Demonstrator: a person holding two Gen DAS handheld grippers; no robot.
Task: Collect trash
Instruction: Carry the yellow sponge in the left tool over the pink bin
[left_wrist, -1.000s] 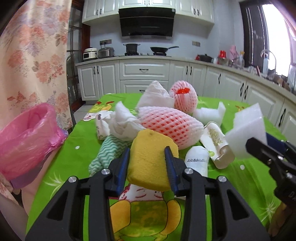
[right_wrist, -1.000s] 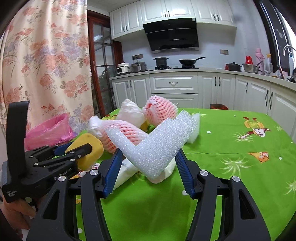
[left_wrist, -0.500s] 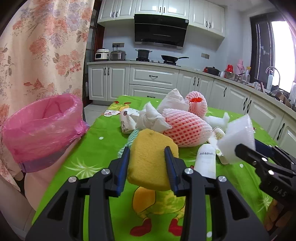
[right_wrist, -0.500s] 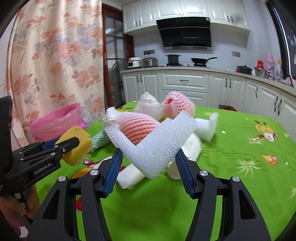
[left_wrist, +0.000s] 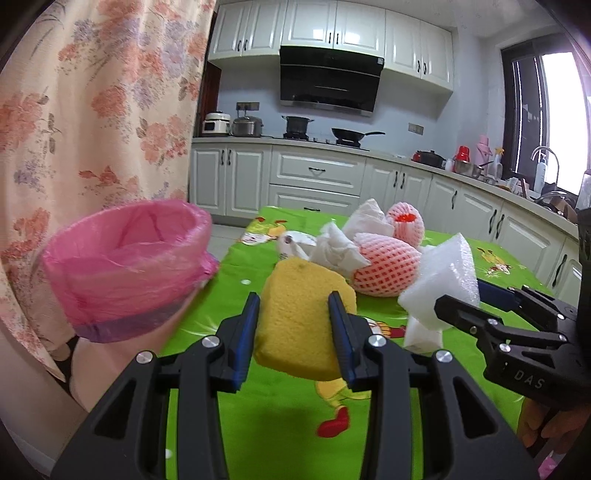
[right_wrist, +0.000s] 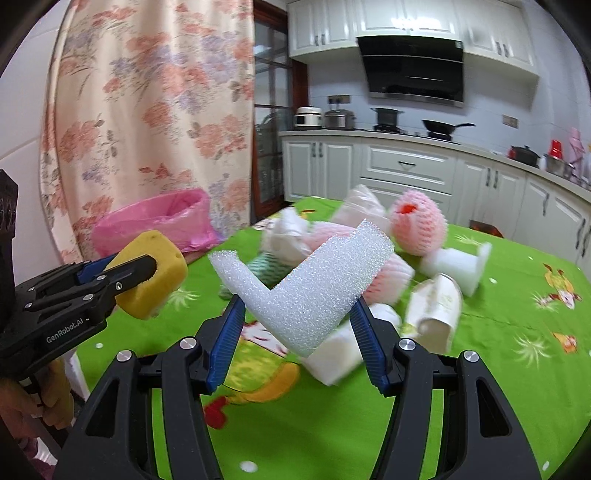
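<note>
My left gripper (left_wrist: 293, 317) is shut on a yellow sponge (left_wrist: 304, 317) and holds it above the green table, right of a bin lined with a pink bag (left_wrist: 129, 266). My right gripper (right_wrist: 297, 314) is shut on an L-shaped white foam piece (right_wrist: 306, 284). In the right wrist view the left gripper (right_wrist: 147, 271) with the sponge (right_wrist: 155, 273) is at the left, in front of the pink bin (right_wrist: 159, 221). In the left wrist view the right gripper (left_wrist: 461, 306) with the foam (left_wrist: 443, 277) is at the right.
A trash pile lies on the green tablecloth (right_wrist: 517, 350): pink foam fruit nets (left_wrist: 388, 269) (right_wrist: 419, 223), crumpled white paper (left_wrist: 340, 247), paper cups (right_wrist: 436, 310), a white foam block (right_wrist: 458, 264). A floral curtain (left_wrist: 92, 110) hangs at the left. Kitchen cabinets stand behind.
Both grippers have pulled back and swung left with their loads. The pink bin now looms larger and nearer the left gripper.
</note>
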